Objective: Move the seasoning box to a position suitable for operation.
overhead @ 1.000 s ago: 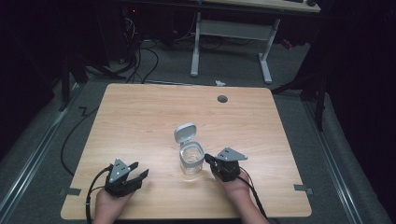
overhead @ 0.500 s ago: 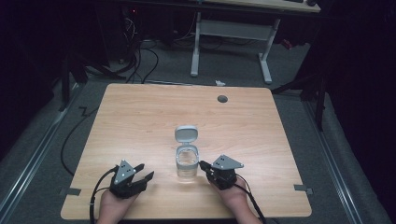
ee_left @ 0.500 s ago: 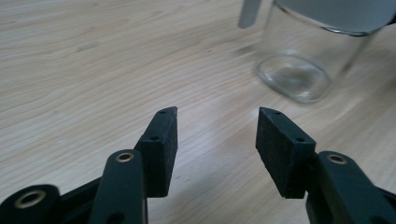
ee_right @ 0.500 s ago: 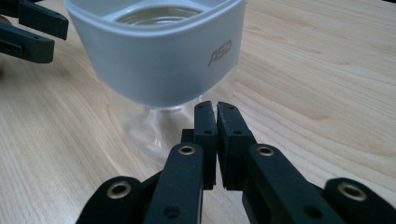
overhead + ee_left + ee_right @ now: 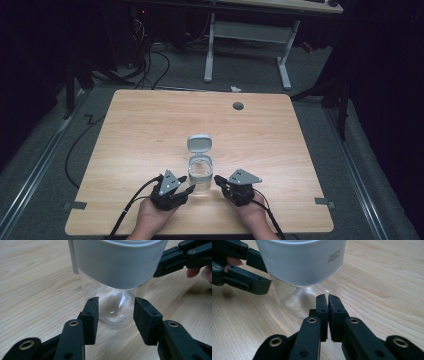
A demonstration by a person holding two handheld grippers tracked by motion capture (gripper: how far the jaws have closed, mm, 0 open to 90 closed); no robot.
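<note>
The clear container (image 5: 201, 170) with the grey flip lid (image 5: 199, 143) is standing upright in the lower middle of the high view, near the front edge of the tabletop (image 5: 140, 130), its lid swung open toward the far side. Over the last second I am bringing both hands inward: my left claw (image 5: 186, 190), which was sitting well off to the lower left, is now just beside the container's base, and my right claw (image 5: 218, 179) is drawing back a little at the lower right. In the left gripper view my left claw (image 5: 115, 315) is standing apart, pads either side of the glassy base (image 5: 113, 307) but not yet touching it. In the right gripper view my right claw (image 5: 328, 312) is pressed together on nothing, its tip just short of the container (image 5: 304, 267). I judge that I am lining up a left-hand grasp low on the body, with the right free for the lid.
</note>
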